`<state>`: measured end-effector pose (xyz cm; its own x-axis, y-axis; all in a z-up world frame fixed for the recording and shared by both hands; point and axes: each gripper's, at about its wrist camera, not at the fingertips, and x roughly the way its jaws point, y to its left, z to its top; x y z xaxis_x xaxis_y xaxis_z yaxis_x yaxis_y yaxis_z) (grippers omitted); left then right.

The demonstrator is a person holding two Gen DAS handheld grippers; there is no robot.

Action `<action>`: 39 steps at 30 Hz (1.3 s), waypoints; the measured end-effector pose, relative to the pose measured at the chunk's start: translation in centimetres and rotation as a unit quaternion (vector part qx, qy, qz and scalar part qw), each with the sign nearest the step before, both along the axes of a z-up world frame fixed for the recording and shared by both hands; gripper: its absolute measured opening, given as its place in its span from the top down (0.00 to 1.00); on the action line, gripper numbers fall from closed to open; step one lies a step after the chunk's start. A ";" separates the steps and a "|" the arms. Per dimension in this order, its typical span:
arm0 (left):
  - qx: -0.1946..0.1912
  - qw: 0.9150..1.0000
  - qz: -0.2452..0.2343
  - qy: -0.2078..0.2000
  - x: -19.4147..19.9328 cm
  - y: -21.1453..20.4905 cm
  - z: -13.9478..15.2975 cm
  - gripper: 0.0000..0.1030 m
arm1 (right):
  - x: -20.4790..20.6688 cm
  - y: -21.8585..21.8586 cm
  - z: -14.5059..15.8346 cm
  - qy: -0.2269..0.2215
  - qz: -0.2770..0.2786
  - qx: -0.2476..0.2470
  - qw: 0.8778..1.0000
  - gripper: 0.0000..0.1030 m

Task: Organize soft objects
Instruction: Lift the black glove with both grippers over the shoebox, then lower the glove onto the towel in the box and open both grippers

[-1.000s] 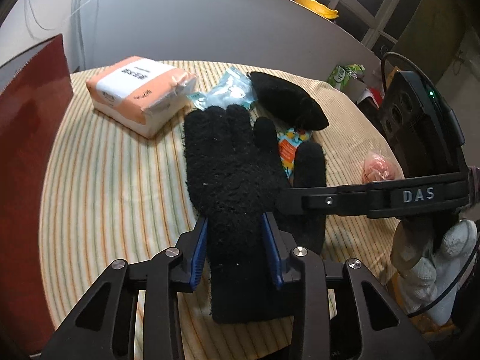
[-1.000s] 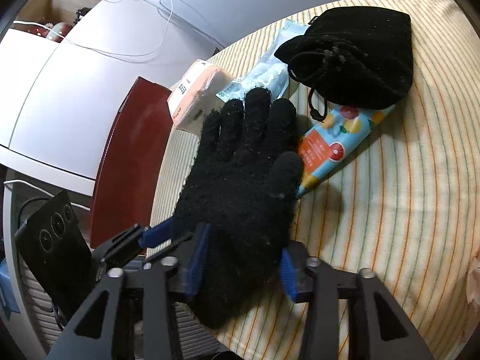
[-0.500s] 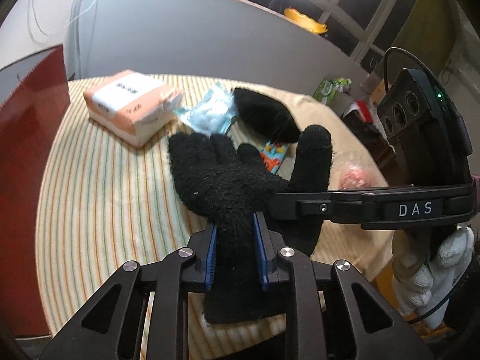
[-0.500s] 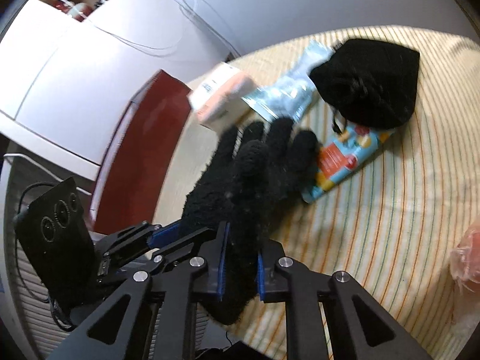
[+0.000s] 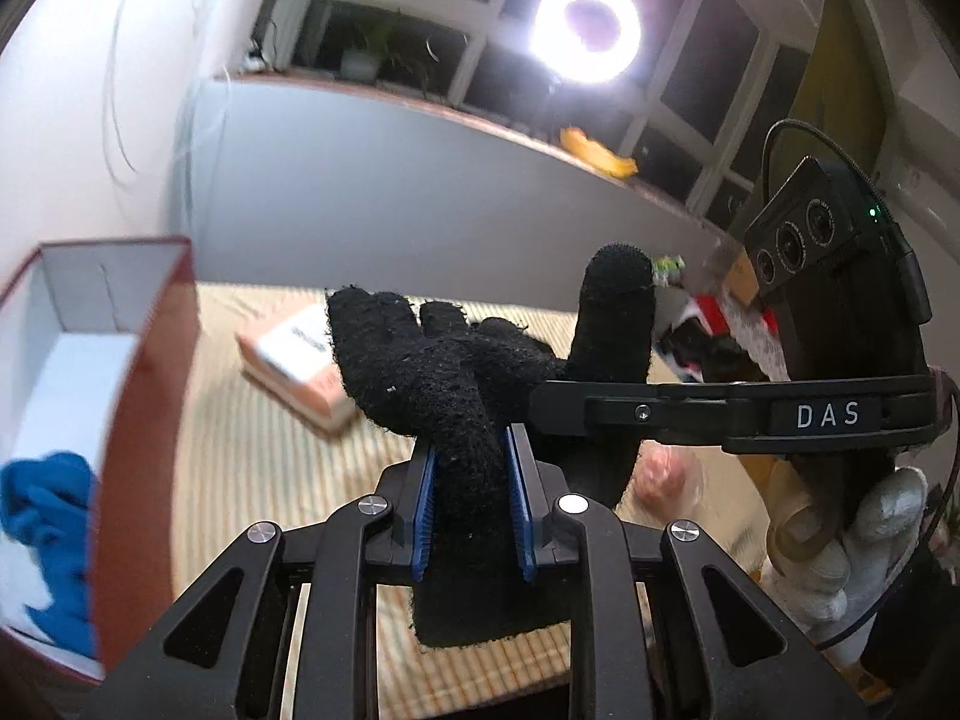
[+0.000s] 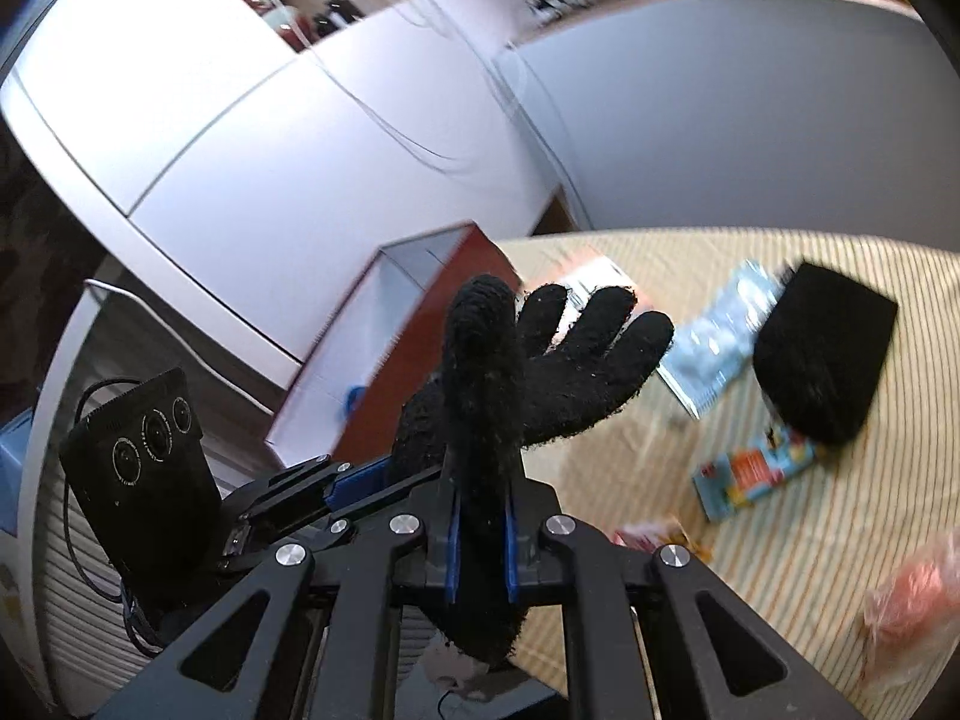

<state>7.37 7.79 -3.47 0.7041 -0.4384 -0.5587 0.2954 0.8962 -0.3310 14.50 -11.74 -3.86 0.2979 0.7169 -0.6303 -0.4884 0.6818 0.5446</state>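
1. Surroundings: striped tablecloth (image 6: 780, 546) over a round table. On it, a black drawstring pouch (image 6: 822, 360) at 2 o'clock of the right wrist view, a pale blue packet (image 6: 714, 354) just beside it, a colourful fruit-print packet (image 6: 756, 471) below the pouch, an orange-and-white tissue pack (image 5: 300, 369) and a pink bagged item (image 6: 918, 600) near the edge.
2. Box: red-walled box (image 5: 150, 360), white inside, at 9 o'clock of the left wrist view; blue cloth (image 5: 48, 528) lies in it.
3. Black glove (image 5: 456, 396): lifted clear of the tablecloth, held between both tongs, fingers splayed, thumb upright.
4. Left gripper (image 5: 471, 504): blue pads closed tight on the glove's cuff.
5. Right gripper (image 6: 480, 540): closed narrowly on the glove's thumb side.
6. Materials: glove fuzzy knit; pouch velvety; packets glossy film.
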 end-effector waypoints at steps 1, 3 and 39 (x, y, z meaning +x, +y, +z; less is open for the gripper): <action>0.000 1.000 0.004 -0.005 -0.2 0.5 0.4 0.81 | 0.1 0.6 0.7 -0.006 0.004 0.002 1.000 0.91; 0.001 1.000 0.018 -0.017 -0.1 1.4 1.2 0.81 | 0.1 1.8 1.4 -0.015 0.011 0.003 1.000 0.91; 0.129 0.967 0.216 0.036 4.3 16.2 -1.2 0.82 | 8.9 24.5 -1.9 -0.004 0.113 -0.023 0.993 0.88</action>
